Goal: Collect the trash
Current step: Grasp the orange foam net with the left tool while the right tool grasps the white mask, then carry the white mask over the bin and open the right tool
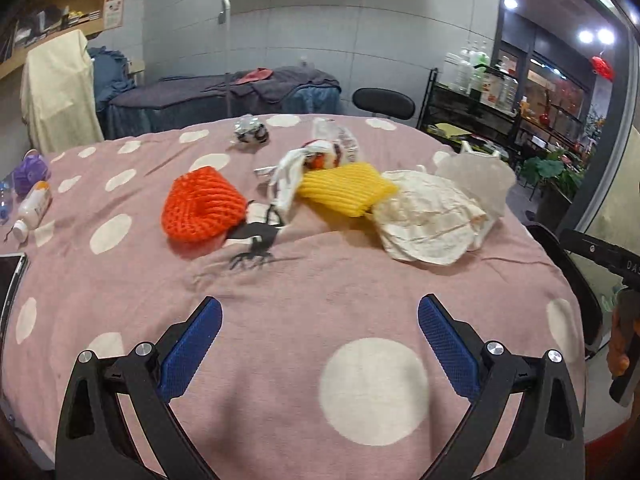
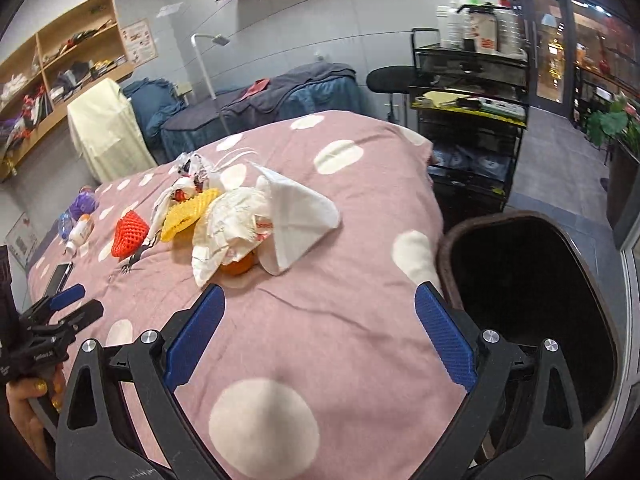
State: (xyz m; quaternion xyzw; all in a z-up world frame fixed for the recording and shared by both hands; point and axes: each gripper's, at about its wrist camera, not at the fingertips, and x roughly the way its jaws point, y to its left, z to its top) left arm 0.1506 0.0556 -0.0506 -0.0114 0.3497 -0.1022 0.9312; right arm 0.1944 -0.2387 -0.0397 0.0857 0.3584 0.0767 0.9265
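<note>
**Pink cloth, a heap of litter, and two tools not yet committed**

Pink polka-dot cloth covers the tabletop [image 1: 280,320], and the trash sits in a loose row across the middle of the left wrist frame: an orange foam net [image 1: 202,210], a yellow foam net [image 1: 346,188], a crumpled paper wrapper [image 1: 428,220], a white napkin [image 2: 300,216] and a tangle of plastic wrappers [image 1: 320,152] behind them. The left tool [image 1: 320,332] hovers wide apart and empty, short of the pile. The right tool [image 2: 318,320] is likewise spread wide with nothing between its pads, aimed at the wrapper and napkin.

The dark bin [image 2: 532,300] stands just beside the tabletop edge at the lower right of the right wrist frame, so the likely step is picking the nearest piece and dropping it there. The paper wrapper looks the sensible first grab; pinching it at a raised fold should avoid bunching the cloth underneath. Something orange [image 2: 238,266] peeks from under it and may roll free.

At the left edge lie a small bottle [image 1: 34,208], a purple item [image 1: 30,170] and a phone [image 1: 10,280], probably not trash. A black paper scrap [image 1: 256,240] lies flat beside the orange net and will be hard to pinch.
</note>
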